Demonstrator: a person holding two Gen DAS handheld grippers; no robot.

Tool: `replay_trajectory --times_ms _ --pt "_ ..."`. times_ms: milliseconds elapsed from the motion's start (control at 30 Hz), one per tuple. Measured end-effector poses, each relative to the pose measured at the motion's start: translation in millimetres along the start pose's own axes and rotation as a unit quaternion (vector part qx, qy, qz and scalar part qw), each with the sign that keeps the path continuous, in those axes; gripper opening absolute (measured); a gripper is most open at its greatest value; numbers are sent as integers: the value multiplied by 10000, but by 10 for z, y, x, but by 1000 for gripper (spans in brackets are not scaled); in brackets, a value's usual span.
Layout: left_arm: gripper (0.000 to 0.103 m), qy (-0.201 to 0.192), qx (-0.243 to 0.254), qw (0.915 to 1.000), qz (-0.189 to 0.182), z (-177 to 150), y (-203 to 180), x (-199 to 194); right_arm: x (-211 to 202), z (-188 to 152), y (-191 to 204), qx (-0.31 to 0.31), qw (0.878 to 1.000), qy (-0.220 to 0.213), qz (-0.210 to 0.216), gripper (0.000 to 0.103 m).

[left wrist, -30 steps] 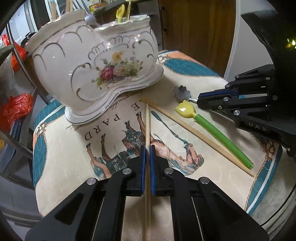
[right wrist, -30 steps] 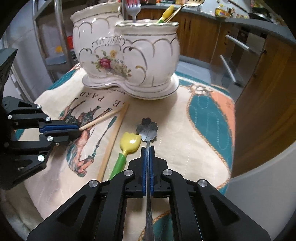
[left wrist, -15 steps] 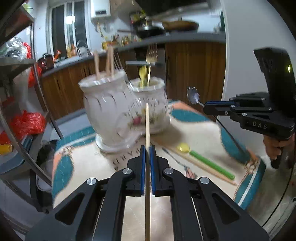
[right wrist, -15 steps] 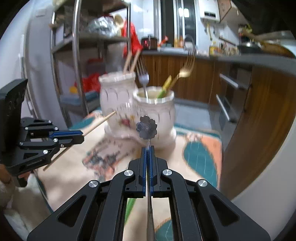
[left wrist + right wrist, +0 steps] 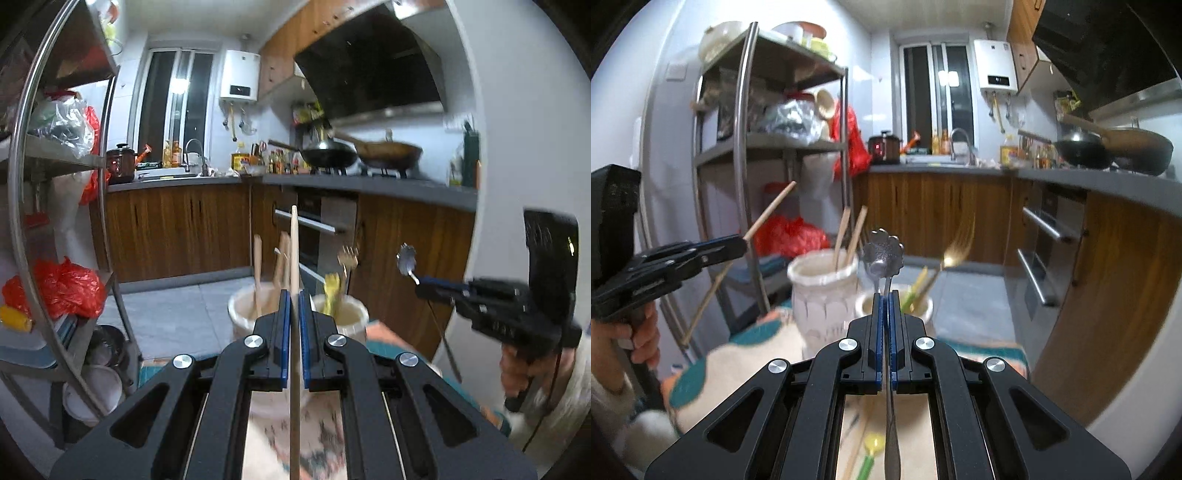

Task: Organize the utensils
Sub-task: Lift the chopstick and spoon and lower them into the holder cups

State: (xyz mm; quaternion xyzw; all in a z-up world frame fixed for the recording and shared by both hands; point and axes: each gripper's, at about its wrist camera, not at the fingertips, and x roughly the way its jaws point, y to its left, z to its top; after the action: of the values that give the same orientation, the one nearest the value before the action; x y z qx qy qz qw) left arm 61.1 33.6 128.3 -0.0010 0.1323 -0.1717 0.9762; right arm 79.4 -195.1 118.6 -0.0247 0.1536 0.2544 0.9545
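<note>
The patterned table mat lay blurred below both grippers. On it stood the white ceramic utensil holder, a two-compartment piece: the taller compartment held wooden chopsticks, the lower one a gold fork and a yellow-green utensil.

The left gripper was clamped on a single wooden chopstick — the stick ran between the blue pads and rose past the holder's rim, clear of the mat. In the right wrist view the same chopstick slanted up out of that gripper.

The right gripper was closed on the handle of a flower-shaped metal spoon, bowl upward and in the air, in front of the holder. A yellow-and-green spoon remained on the mat beside another chopstick — below the right gripper.
</note>
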Motion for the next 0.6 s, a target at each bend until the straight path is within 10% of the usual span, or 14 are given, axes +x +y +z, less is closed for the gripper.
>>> replay_trajectory --times_ms 600 --pt "5 -1034 -433 9936 97 458 229 812 725 542 -224 569 9912 -1187 -120 4"
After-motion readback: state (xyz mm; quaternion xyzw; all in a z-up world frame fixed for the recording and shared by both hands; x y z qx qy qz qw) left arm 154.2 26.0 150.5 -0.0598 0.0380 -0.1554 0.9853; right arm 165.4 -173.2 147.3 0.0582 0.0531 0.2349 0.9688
